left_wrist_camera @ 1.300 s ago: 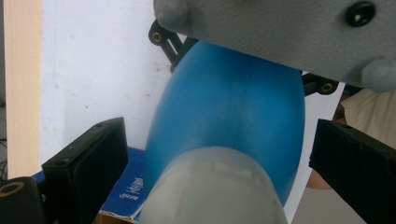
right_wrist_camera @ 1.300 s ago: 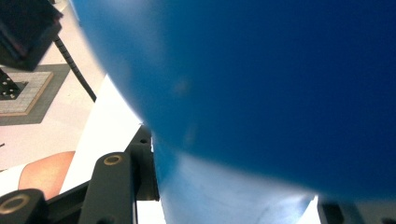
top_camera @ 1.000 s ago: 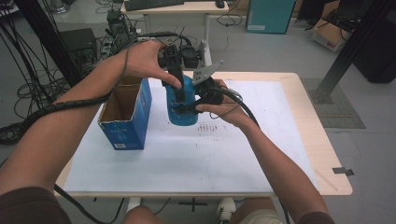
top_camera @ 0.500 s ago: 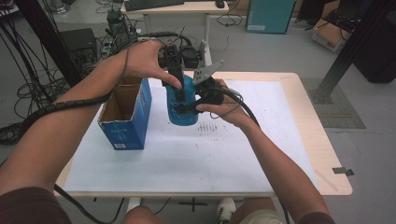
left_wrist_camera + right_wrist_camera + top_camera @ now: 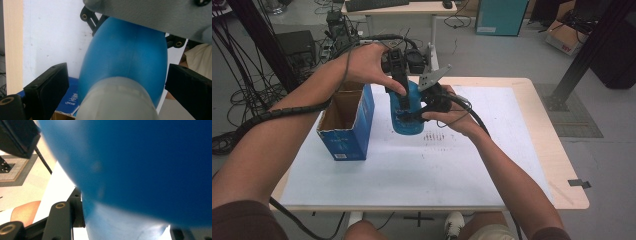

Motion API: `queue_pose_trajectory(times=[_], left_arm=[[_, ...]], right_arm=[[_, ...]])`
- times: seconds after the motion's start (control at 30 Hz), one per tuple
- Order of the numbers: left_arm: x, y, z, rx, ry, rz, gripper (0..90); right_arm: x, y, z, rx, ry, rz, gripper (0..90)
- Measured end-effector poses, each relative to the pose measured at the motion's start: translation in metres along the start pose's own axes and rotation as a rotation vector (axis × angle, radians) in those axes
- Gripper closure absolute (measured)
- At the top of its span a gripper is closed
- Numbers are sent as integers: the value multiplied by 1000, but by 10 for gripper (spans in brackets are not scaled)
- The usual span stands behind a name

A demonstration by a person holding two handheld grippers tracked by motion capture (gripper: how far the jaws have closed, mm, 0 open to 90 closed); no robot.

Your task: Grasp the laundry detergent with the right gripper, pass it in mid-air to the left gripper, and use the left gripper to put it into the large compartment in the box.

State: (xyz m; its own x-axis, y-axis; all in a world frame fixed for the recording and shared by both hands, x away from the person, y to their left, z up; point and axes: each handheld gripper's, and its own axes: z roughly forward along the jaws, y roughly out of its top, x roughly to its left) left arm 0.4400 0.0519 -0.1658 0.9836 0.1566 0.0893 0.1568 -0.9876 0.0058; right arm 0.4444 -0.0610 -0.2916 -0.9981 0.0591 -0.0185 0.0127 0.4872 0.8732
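Right gripper clamps the blue bottle's lower body, just right of the cardboard box. Left gripper straddles the bottle's top, jaws spread, not touching.

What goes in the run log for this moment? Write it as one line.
object: blue rounded plastic bottle | right gripper: shut on bottle | left gripper: jaws astride its top, apart | open blue cardboard box: beside it

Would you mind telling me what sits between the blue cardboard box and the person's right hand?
In the high view, the blue bottle stands between the cardboard box and the right hand, clamped by the right hand-held gripper.
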Motion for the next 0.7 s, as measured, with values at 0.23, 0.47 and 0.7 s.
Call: queue_pose_trajectory(times=[0.23, 0.47, 0.7], left_arm=[[0, 0, 0, -3, 3, 3, 57], [-1, 1, 0, -11, 14, -4, 62], [0, 0, -1, -1, 7, 3, 65]], right_arm=[[0, 0, 0, -1, 0, 0, 434], [0, 0, 0, 1, -1, 3, 434], [0, 0, 0, 0, -1, -6, 434]])
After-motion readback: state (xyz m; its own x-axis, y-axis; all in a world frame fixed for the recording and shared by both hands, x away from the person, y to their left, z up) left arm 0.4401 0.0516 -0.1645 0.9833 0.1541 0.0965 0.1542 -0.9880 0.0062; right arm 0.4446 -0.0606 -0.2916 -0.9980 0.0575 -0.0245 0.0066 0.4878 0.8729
